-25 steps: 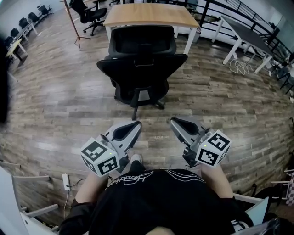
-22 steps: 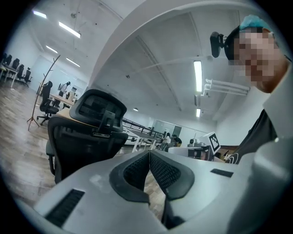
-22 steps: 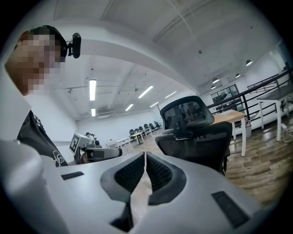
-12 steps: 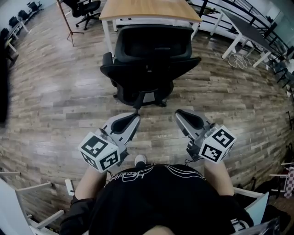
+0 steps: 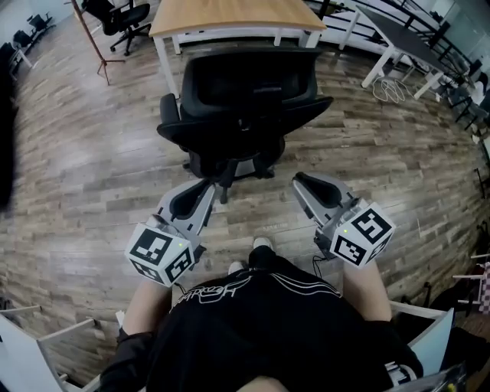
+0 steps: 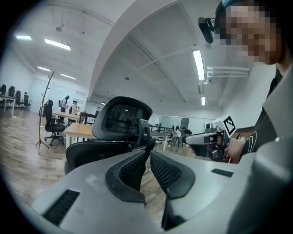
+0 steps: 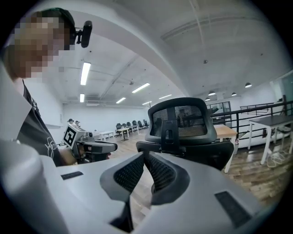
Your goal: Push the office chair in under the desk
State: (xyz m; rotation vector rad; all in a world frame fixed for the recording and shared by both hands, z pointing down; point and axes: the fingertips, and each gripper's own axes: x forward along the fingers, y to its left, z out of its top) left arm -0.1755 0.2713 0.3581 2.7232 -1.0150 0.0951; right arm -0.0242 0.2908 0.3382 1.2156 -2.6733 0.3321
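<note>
From above and behind the office chair (image 5: 237,107), the head camera is looking steeply down. Both gripper cameras are riding low near the chair's back, facing its backrest. All three are sharing the chair and, apparently, the desk (image 5: 230,17) beyond it; the right gripper (image 6: 192,138) is showing in the left gripper view, the left gripper (image 7: 112,146) in the right.

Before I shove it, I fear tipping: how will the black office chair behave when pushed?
The office chair likely rolls easily: its wheeled base rests on smooth wood floor. Pushed high on the backrest, it may swivel or lean instead.
</note>
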